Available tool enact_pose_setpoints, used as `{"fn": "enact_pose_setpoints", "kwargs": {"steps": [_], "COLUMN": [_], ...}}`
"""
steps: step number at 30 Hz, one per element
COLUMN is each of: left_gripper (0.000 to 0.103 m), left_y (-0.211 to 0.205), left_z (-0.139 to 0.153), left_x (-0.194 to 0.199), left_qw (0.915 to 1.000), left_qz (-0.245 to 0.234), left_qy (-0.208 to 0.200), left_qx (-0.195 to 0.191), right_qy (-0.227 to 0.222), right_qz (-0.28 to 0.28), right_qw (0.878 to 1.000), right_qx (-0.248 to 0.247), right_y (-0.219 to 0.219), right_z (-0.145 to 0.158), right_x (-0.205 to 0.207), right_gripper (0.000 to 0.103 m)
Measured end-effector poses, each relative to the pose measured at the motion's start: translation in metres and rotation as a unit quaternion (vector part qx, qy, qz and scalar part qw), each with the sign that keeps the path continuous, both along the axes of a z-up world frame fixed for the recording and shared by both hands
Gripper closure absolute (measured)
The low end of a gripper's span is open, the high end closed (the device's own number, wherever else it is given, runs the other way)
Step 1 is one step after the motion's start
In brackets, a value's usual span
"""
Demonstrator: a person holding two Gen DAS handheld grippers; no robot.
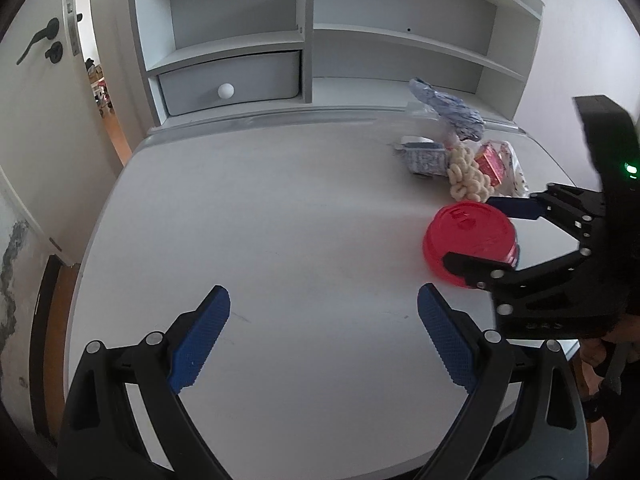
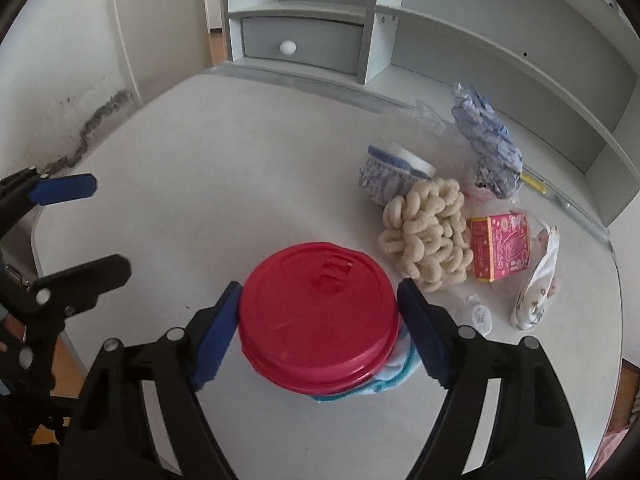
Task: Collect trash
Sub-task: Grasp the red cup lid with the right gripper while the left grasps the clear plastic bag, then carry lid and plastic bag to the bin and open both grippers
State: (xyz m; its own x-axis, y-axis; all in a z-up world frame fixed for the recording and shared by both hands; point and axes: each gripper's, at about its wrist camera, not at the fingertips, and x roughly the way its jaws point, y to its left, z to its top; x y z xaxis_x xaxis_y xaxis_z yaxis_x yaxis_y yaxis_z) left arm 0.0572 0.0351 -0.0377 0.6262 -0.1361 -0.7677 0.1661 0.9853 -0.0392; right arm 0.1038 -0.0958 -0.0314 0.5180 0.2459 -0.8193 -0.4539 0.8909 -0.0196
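A cup with a red lid [image 2: 318, 312] stands on the white desk [image 2: 224, 184]; its pale blue body shows under the lid. My right gripper [image 2: 320, 330] is shut on the cup, one blue pad on each side. In the left wrist view the cup [image 1: 468, 242] sits at the right with the right gripper [image 1: 496, 236] around it. My left gripper [image 1: 324, 340] is open and empty over the bare front of the desk. Trash lies beyond the cup: a bag of puffed rings [image 2: 426, 236], a pink box [image 2: 500, 246], a crumpled blue wrapper [image 2: 486, 142], a small blue carton [image 2: 386, 178].
A white patterned wrapper [image 2: 538, 284] and a small clear lid [image 2: 480, 316] lie at the right of the desk. A shelf unit with a grey drawer [image 1: 232, 86] stands at the back. A door [image 1: 36, 92] is on the left.
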Motion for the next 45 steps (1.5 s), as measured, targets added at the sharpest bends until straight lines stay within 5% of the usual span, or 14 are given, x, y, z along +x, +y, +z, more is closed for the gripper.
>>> {"fn": "enact_pose_setpoints", "kwargs": {"steps": [8, 16, 21, 27, 29, 31, 32, 33, 45], "left_gripper": [0.011, 0.011, 0.011, 0.013, 0.029, 0.061, 0.063, 0.087, 0.091], "left_y": [-0.019, -0.113, -0.153, -0.162, -0.162, -0.165, -0.165, -0.168, -0.189], "left_z": [0.023, 0.049, 0.037, 0.021, 0.018, 0.017, 0.017, 0.02, 0.112], "left_x": [0.046, 0.153, 0.215, 0.24, 0.242, 0.241, 0.239, 0.236, 0.165], "left_qw": [0.9997, 0.9943, 0.995, 0.9935, 0.9932, 0.9918, 0.9915, 0.9923, 0.9918], "left_qz": [-0.018, -0.094, -0.084, -0.077, -0.075, -0.081, -0.083, -0.082, -0.104], "left_qy": [-0.002, 0.016, 0.043, 0.074, 0.08, 0.086, 0.087, 0.08, -0.039], "left_qx": [-0.014, -0.049, -0.033, -0.038, -0.038, -0.049, -0.052, -0.048, -0.063], "right_qy": [-0.029, -0.021, -0.011, -0.008, -0.007, -0.008, -0.009, -0.01, -0.05], "right_qz": [-0.034, -0.098, -0.131, -0.147, -0.15, -0.152, -0.153, -0.155, -0.22], "right_qw": [0.997, 0.992, 0.987, 0.985, 0.984, 0.984, 0.983, 0.983, 0.967], "right_qx": [0.063, 0.082, 0.089, 0.093, 0.096, 0.097, 0.097, 0.097, 0.122], "right_y": [-0.054, -0.123, -0.155, -0.176, -0.181, -0.183, -0.184, -0.185, -0.236], "right_z": [0.043, 0.049, 0.044, 0.042, 0.043, 0.044, 0.044, 0.044, 0.065], "right_x": [-0.016, -0.028, -0.029, -0.028, -0.026, -0.028, -0.029, -0.028, -0.06], "right_gripper": [0.031, 0.031, 0.031, 0.031, 0.031, 0.031, 0.031, 0.031, 0.031]}}
